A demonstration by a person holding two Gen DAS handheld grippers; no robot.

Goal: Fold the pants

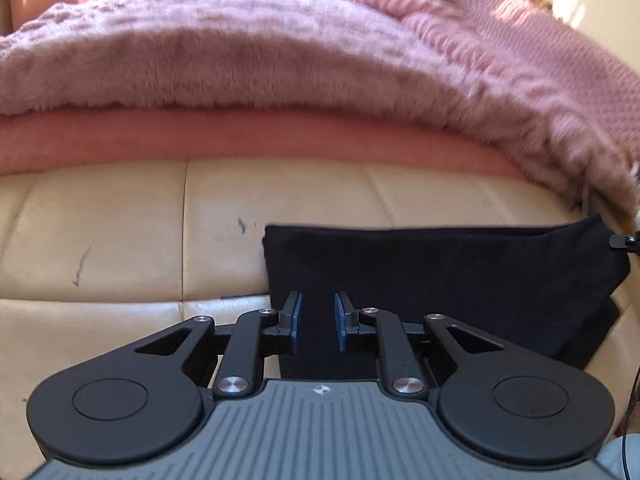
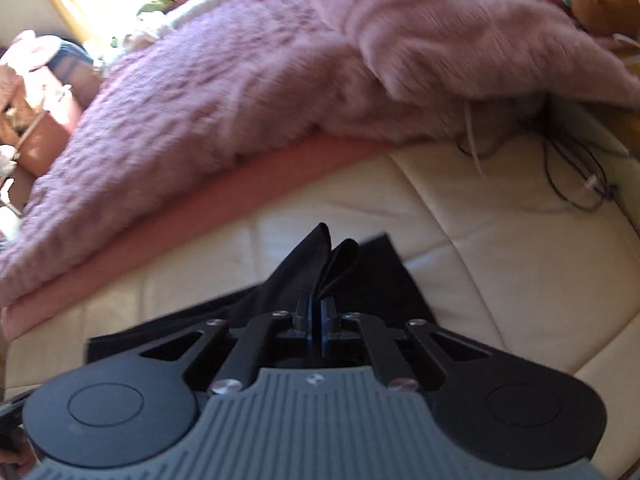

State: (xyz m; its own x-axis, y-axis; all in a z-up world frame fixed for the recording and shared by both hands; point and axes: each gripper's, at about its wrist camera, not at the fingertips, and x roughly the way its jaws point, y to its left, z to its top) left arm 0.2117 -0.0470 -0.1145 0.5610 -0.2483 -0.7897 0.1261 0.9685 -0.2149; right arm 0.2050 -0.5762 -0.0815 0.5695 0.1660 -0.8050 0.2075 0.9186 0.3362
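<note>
The black pants [image 1: 440,276] lie folded on the cream leather surface [image 1: 120,240]. My left gripper [image 1: 318,320] is open, its blue pads just above the near left part of the pants, holding nothing. In the right wrist view my right gripper [image 2: 316,312] is shut on a corner of the black pants [image 2: 332,264], and the fabric stands up in a peak between the pads. The right gripper's tip [image 1: 624,240] shows at the far right edge of the left wrist view, at the raised right corner of the pants.
A fluffy pink blanket [image 1: 240,60] over a pink mattress edge [image 1: 200,144] lies behind the pants. Thin dark cables [image 2: 580,176] lie on the cream surface at the right. A brown plush toy [image 2: 600,4] sits at the far right. Clutter stands at the left [image 2: 40,120].
</note>
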